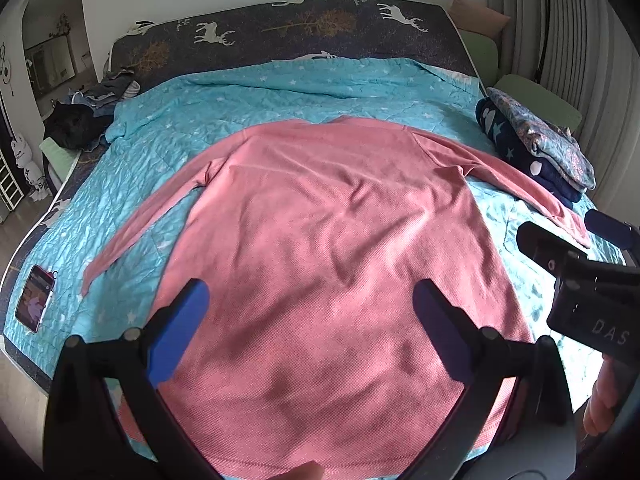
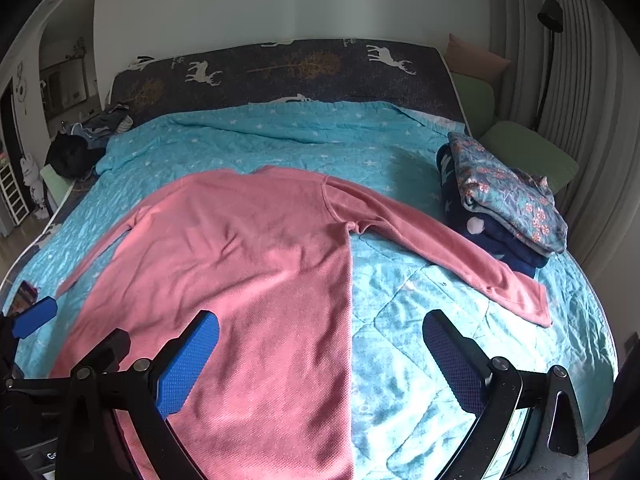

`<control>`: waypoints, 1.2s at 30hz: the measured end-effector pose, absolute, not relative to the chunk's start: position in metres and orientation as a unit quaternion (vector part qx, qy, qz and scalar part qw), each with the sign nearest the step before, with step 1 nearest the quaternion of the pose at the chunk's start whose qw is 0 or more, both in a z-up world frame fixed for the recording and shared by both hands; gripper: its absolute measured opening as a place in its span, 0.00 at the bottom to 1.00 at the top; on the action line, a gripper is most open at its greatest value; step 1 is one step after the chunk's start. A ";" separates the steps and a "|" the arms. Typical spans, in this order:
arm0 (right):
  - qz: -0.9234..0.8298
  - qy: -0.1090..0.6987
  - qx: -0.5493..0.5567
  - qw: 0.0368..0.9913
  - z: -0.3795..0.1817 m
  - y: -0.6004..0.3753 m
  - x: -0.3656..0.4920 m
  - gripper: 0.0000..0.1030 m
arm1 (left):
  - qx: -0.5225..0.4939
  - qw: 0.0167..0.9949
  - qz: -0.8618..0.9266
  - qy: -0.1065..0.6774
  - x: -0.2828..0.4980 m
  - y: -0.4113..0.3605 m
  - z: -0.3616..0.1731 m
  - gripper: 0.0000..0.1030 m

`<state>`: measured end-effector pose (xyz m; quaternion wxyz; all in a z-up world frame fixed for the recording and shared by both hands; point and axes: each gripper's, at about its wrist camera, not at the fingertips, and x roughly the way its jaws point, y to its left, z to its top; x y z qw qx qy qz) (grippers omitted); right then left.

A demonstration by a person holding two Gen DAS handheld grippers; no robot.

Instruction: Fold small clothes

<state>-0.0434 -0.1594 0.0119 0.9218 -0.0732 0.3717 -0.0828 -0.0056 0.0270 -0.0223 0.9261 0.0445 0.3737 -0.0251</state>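
A pink long-sleeved shirt (image 1: 320, 240) lies flat on the turquoise star-print quilt (image 1: 180, 120), collar toward the headboard, both sleeves spread outward. My left gripper (image 1: 310, 308) hovers open above the shirt's lower body, nothing between its blue pads. In the right wrist view the same shirt (image 2: 248, 260) fills the left half, its right sleeve (image 2: 460, 268) stretching toward a folded pile. My right gripper (image 2: 320, 340) is open over the shirt's right side seam and the quilt (image 2: 420, 360). The right gripper's black body (image 1: 580, 280) shows at the left view's right edge, near the sleeve cuff.
A stack of folded clothes (image 2: 504, 208) sits on the bed's right side, touching the sleeve. A phone (image 1: 35, 298) lies near the quilt's left edge. Dark clothes (image 1: 80, 120) are heaped at the far left corner. Green cushions (image 2: 528, 156) lie beyond the right edge.
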 end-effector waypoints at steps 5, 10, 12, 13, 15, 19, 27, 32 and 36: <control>-0.080 0.386 -0.076 0.916 0.001 -0.161 -0.034 1.00 | 0.037 0.924 -0.009 0.381 0.002 0.032 -0.030 0.99; -0.079 0.392 -0.078 0.913 -0.006 -0.161 -0.029 1.00 | 0.054 0.916 -0.020 0.398 0.008 0.031 -0.038 0.99; -0.080 0.391 -0.079 0.913 -0.007 -0.161 -0.027 1.00 | 0.055 0.917 -0.027 0.395 0.008 0.029 -0.038 0.99; -0.081 0.391 -0.080 0.913 -0.008 -0.161 -0.027 1.00 | 0.057 0.917 -0.028 0.394 0.008 0.028 -0.039 0.99; -0.082 0.392 -0.080 0.913 -0.010 -0.163 -0.026 1.00 | 0.060 0.917 -0.028 0.393 0.008 0.027 -0.039 0.99; -0.084 0.395 -0.077 0.911 -0.012 -0.166 -0.022 1.00 | 0.060 0.917 -0.035 0.394 0.010 0.025 -0.038 0.99; -0.090 0.391 -0.075 0.913 -0.014 -0.170 -0.021 1.00 | 0.050 0.912 -0.047 0.405 0.014 0.027 -0.042 0.99; -0.095 0.391 -0.077 0.912 -0.017 -0.170 -0.020 1.00 | 0.044 0.912 -0.045 0.404 0.014 0.029 -0.043 0.99; -0.104 0.387 -0.083 0.913 -0.017 -0.170 -0.019 1.00 | 0.042 0.910 -0.041 0.409 0.015 0.031 -0.047 0.99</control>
